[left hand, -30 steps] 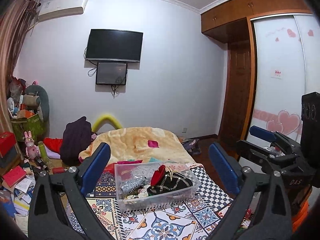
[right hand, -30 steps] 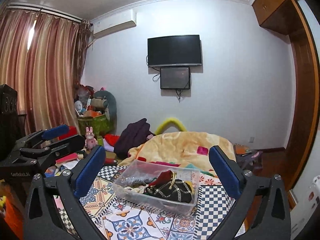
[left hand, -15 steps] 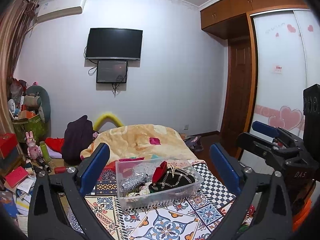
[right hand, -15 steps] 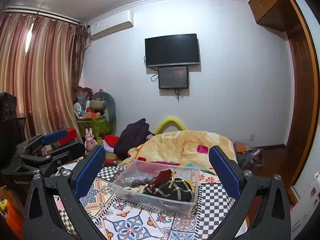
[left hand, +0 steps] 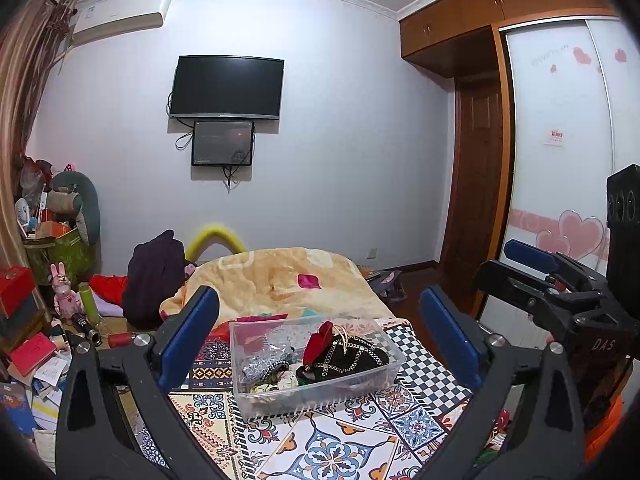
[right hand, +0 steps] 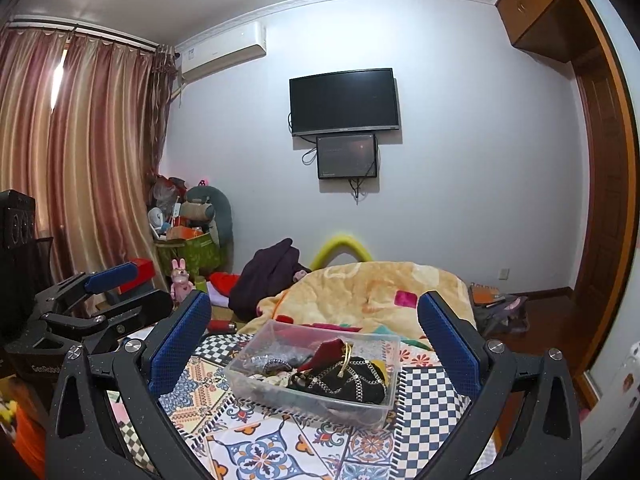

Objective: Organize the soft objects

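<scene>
A clear plastic bin [left hand: 372, 390] stands on the patterned bedspread [left hand: 320, 448]. It holds soft items: a black pouch with gold chain [left hand: 352, 360], a red piece [left hand: 318, 342] and a silver sequined piece [left hand: 262, 366]. My left gripper [left hand: 320, 336] is open and empty, held back from and above the bin. The bin also shows in the right wrist view [right hand: 360, 406]. My right gripper [right hand: 316, 334] is open and empty, also back from the bin. Each gripper appears at the edge of the other's view: the right one in the left wrist view [left hand: 560, 300], the left one in the right wrist view [right hand: 92, 304].
A yellow blanket [left hand: 280, 280] is heaped behind the bin, with a dark garment [left hand: 154, 276] to its left. Clutter, books and a pink rabbit toy [left hand: 64, 296] fill the left floor. A wardrobe [left hand: 560, 160] and door stand at right.
Both views have tilted up slightly and the bin sits a little lower in frame. Both grippers stay open and empty.
</scene>
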`<state>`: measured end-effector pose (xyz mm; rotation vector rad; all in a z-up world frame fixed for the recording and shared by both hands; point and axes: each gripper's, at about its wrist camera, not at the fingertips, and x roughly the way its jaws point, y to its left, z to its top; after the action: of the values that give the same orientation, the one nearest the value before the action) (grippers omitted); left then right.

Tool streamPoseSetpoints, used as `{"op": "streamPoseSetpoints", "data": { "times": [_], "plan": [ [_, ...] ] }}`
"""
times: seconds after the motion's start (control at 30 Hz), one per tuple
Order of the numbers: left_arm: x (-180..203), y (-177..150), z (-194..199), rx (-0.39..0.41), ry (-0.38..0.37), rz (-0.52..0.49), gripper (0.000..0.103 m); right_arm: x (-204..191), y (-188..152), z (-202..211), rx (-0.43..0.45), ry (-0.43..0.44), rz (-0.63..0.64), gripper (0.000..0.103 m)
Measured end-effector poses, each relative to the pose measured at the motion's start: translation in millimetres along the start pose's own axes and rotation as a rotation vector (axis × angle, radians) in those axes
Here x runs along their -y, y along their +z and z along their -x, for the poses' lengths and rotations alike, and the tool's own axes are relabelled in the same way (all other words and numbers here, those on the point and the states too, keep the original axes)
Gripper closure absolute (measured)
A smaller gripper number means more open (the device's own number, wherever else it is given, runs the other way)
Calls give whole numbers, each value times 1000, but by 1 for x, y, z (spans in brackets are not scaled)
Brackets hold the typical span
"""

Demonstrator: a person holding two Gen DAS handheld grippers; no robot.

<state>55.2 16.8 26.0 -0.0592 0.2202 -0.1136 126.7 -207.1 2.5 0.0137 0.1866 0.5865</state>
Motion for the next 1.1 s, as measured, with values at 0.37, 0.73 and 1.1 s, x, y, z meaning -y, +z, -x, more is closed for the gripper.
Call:
{"op": "streamPoseSetpoints", "data": {
  "times": [0.37,0.73,1.1],
  "plan": [
    [0,0,0,-1,-3,-5,0,0,2,2,1,-1,-4,0],
    [-2,-1,2,6,-2,-7,0,0,3,3,0,-3,-10,0],
    [-6,0,4,-7,-22,0,0,1,3,4,-4,-5,-9,0]
  ]
}}
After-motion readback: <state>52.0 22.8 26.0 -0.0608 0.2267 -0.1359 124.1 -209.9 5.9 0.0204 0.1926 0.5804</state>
